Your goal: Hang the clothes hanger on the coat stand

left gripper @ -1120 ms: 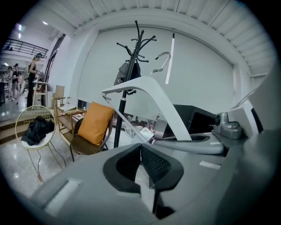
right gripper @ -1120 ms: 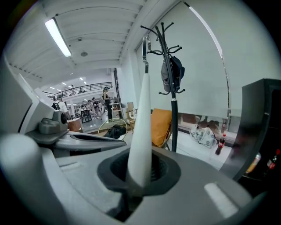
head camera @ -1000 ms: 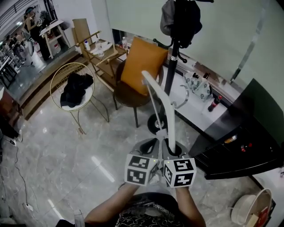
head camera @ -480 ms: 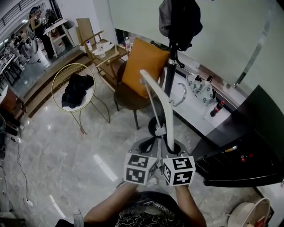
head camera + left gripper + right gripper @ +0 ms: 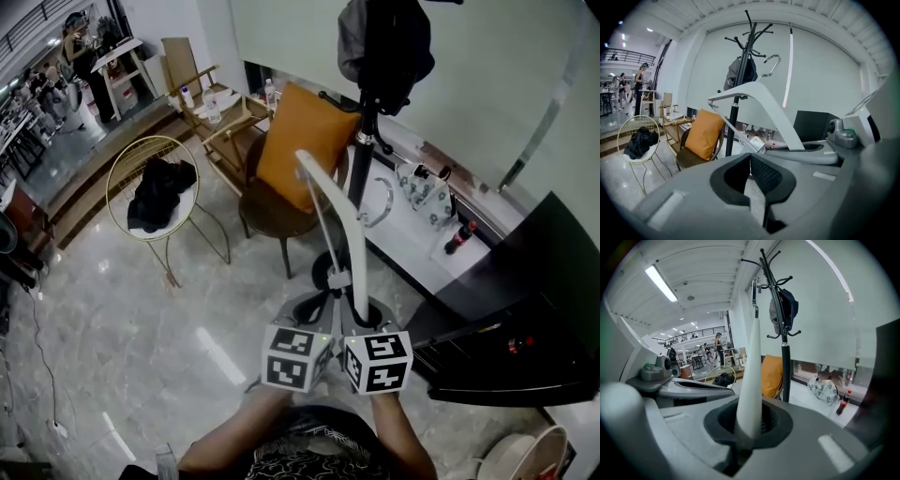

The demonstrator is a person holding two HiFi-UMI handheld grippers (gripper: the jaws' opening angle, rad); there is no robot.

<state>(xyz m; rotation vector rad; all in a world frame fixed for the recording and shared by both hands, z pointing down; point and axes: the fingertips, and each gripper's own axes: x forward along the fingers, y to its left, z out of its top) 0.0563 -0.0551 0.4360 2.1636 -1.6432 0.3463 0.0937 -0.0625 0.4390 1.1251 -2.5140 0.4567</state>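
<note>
A white clothes hanger [image 5: 345, 220] rises from my right gripper [image 5: 361, 314], which is shut on the lower end of one arm. In the right gripper view the hanger arm [image 5: 752, 371] stands upright between the pads, its metal hook [image 5: 754, 290] at the top. The black coat stand [image 5: 362, 159] is just beyond the hanger, with a dark bag [image 5: 384, 37] on its upper pegs. My left gripper [image 5: 323, 305] sits close beside the right one, shut with nothing between its pads. The left gripper view shows the hanger [image 5: 759, 98] in front of the coat stand [image 5: 740, 70].
A brown chair with an orange cushion [image 5: 300, 141] stands left of the stand's base. Further left is a gold wire chair [image 5: 159, 192] with a black garment. A white ledge holds a patterned bag [image 5: 427, 187] and a bottle [image 5: 457, 234]. A black cabinet [image 5: 525, 309] fills the right.
Both grippers and the hanger keep the same hold and nearly the same place. The head view has shifted slightly, so the room sits a little differently in the frame.
</note>
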